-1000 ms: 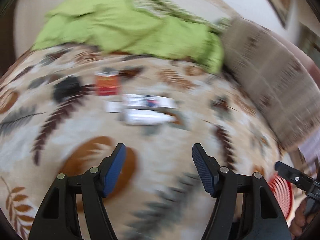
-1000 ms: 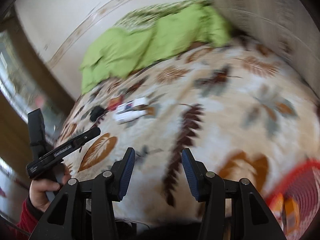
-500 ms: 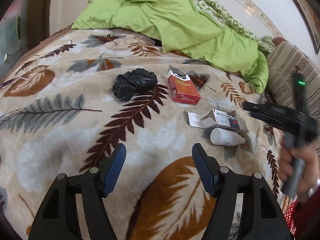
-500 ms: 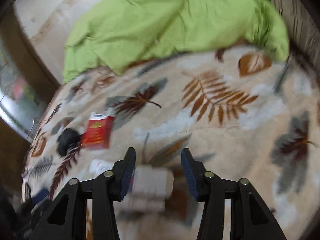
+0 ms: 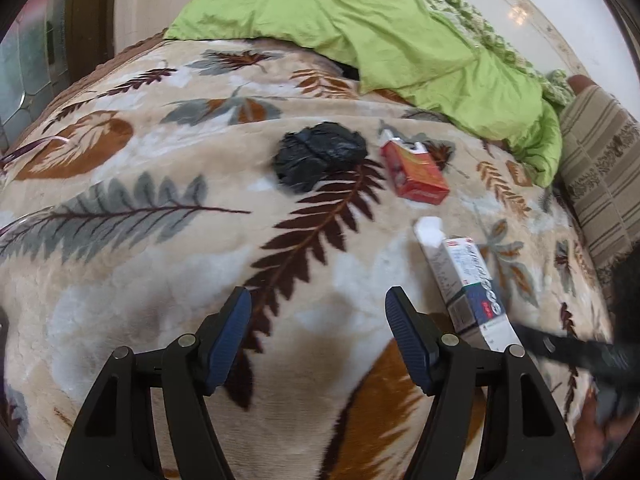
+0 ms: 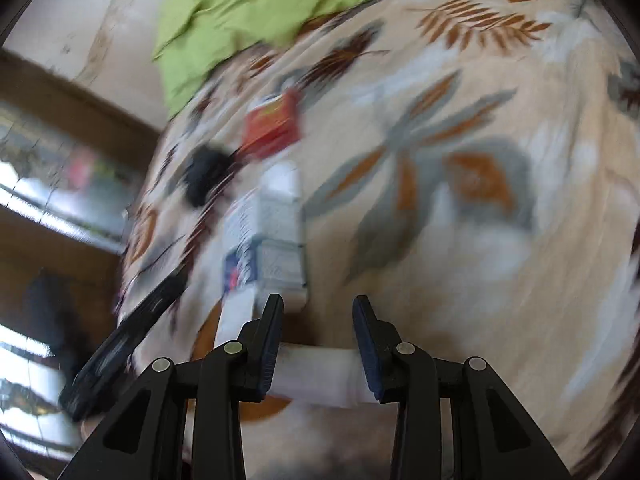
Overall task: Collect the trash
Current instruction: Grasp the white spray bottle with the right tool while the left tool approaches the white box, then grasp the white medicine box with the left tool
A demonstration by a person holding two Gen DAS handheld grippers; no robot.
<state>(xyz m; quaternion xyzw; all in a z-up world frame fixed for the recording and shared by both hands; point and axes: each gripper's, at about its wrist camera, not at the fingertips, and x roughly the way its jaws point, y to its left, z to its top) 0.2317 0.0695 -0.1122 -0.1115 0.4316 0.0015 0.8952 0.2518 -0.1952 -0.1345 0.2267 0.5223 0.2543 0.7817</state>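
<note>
Trash lies on a leaf-patterned blanket [image 5: 132,264]. In the left wrist view a crumpled black bag [image 5: 318,156], a red carton [image 5: 414,172] and a white and green box [image 5: 468,280] lie ahead. My left gripper [image 5: 318,336] is open and empty, low over the blanket, with the box just right of it. In the blurred right wrist view my right gripper [image 6: 318,344] is open with a white bottle [image 6: 320,376] lying crosswise between its jaws. The box [image 6: 272,240], red carton [image 6: 274,128] and black bag [image 6: 204,176] lie beyond it.
A green quilt [image 5: 360,28] is heaped at the far side of the bed. A striped cushion [image 5: 600,168] stands at the right. The other gripper shows blurred at the right edge of the left wrist view [image 5: 580,352] and at the lower left of the right wrist view [image 6: 124,336].
Both grippers have swung in and moved closer to the trash. The right one has come down over the white bottle, which now lies between its jaws.
</note>
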